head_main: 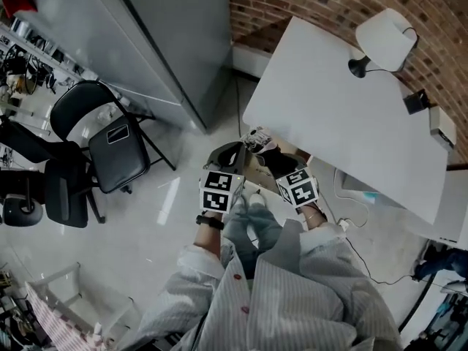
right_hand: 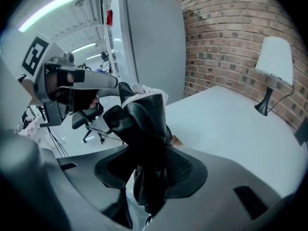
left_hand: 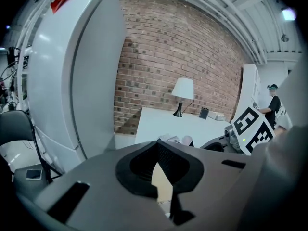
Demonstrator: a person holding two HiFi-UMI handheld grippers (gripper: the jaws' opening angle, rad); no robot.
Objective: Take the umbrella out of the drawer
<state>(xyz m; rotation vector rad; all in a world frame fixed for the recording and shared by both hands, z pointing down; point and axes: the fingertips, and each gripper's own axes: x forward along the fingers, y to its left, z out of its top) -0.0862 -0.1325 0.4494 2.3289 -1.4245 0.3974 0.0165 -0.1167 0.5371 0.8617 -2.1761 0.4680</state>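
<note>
The black folded umbrella stands upright between the jaws of my right gripper, which is shut on its lower part. In the head view the umbrella shows its white-patterned top end just in front of the right gripper, beside the edge of the white table. My left gripper is close on the left at the same height. Its jaws meet at the tips with nothing between them. No drawer is clearly visible.
A table lamp and small boxes stand on the white table against the brick wall. A tall grey cabinet is at the back left and a black folding chair stands on the glossy floor at the left.
</note>
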